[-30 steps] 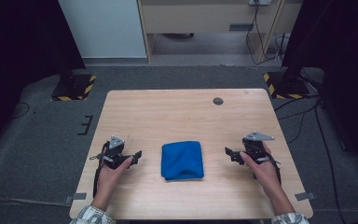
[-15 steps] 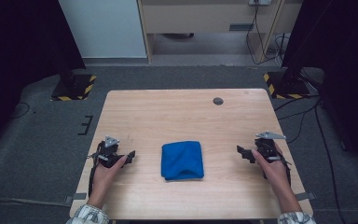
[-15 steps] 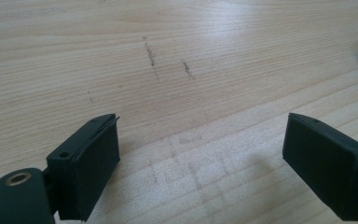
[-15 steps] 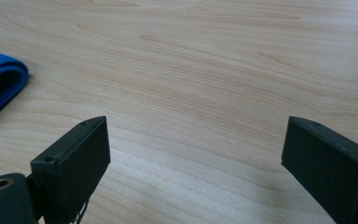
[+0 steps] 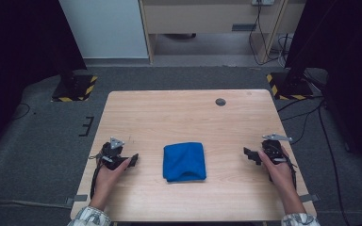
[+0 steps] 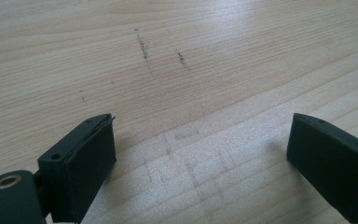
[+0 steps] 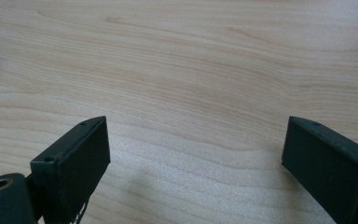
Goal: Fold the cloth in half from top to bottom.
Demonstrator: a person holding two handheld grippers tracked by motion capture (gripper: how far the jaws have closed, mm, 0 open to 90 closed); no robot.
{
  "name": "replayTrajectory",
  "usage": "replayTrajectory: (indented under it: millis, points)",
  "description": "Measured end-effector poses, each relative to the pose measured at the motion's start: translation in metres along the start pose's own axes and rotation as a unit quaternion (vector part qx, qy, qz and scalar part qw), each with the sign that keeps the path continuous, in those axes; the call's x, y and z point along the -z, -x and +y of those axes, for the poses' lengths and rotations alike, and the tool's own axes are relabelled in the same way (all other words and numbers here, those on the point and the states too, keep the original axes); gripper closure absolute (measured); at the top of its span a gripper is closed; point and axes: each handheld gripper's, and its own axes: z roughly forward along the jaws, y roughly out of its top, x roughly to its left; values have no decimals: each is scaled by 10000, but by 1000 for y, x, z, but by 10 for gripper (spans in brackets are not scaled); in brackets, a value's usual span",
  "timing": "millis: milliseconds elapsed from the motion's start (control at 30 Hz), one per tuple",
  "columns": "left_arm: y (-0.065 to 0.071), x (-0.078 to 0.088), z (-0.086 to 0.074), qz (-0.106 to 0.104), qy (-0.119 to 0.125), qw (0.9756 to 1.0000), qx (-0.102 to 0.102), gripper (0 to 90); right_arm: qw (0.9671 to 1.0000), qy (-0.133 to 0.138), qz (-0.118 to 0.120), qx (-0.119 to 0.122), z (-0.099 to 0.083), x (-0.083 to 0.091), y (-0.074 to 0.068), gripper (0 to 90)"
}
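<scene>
Blue cloth [image 5: 184, 161], folded square, lay at the table's [image 5: 179, 113] near middle, seemingly finished, between the left gripper [image 5: 133, 160] and right gripper [image 5: 248, 153], both well apart from it, jaws spread wide and empty over bare wood; little seemed left to do.

blue cloth [image 5: 184, 161] | folded into a rough square | lying flat | near the desk's [image 5: 179, 113] front edge, centred

Bare table [image 5: 184, 117] btwn left gripper [image 5: 133, 160], right gripper [image 5: 248, 153] & blue cloth [image 5: 184, 161]; approach unobstructed both sides.
</scene>
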Motion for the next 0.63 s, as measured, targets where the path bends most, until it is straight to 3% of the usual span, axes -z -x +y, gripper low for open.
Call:
replayTrajectory:
  millis: [233,367,433,633]
  points:
    - [0,0,0,2,-3,10000,-4,71,9999,-50,-112,111,-3,-5,-2,61]
    - [0,0,0,3,-4,10000,-5,69,9987,-180,-307,378,-4,-7,-9,57]
    - [0,0,0,3,-2,10000,-3,67,9969,-268,-394,626,-4,-9,-14,46]
    - [1,-1,0,2,-12,10000,-4,61,9966,-288,-317,710,-5,-8,-16,46]
